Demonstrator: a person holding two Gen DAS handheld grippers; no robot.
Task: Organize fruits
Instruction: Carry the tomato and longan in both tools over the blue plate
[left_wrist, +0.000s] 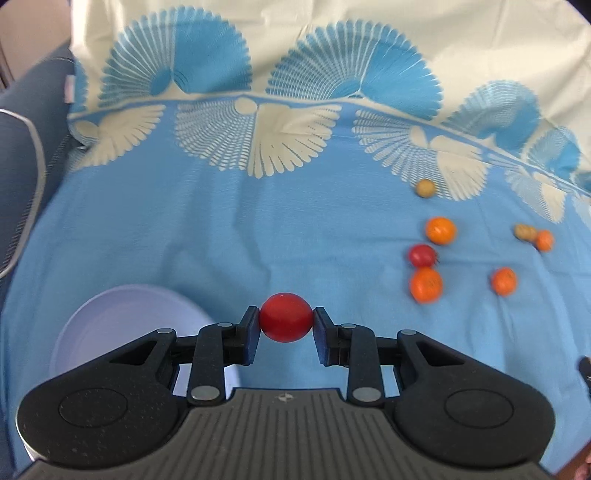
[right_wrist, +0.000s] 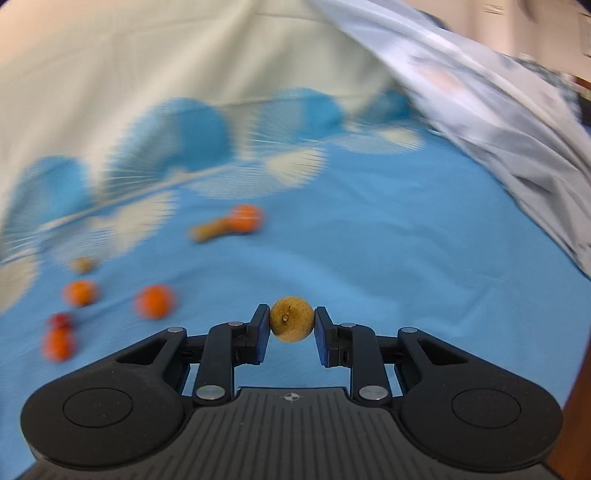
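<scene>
My left gripper (left_wrist: 285, 318) is shut on a round red fruit (left_wrist: 285, 316), held above the blue cloth. A pale lilac bowl (left_wrist: 110, 325) sits below and to its left. Loose on the cloth at the right lie several orange fruits (left_wrist: 439, 229), a second red fruit (left_wrist: 422, 255) and small tan fruits (left_wrist: 425, 188). My right gripper (right_wrist: 291, 324) is shut on a small tan-brown fruit (right_wrist: 291, 323) with a stub of stem facing the camera. In the blurred right wrist view, orange fruits (right_wrist: 154, 301) and a red one (right_wrist: 61, 319) lie at the left.
A blue and cream patterned cloth (left_wrist: 221, 221) covers the whole surface. A dark blue cushion with pale piping (left_wrist: 22, 155) borders it on the left. Crumpled pale fabric (right_wrist: 498, 122) rises along the right side in the right wrist view.
</scene>
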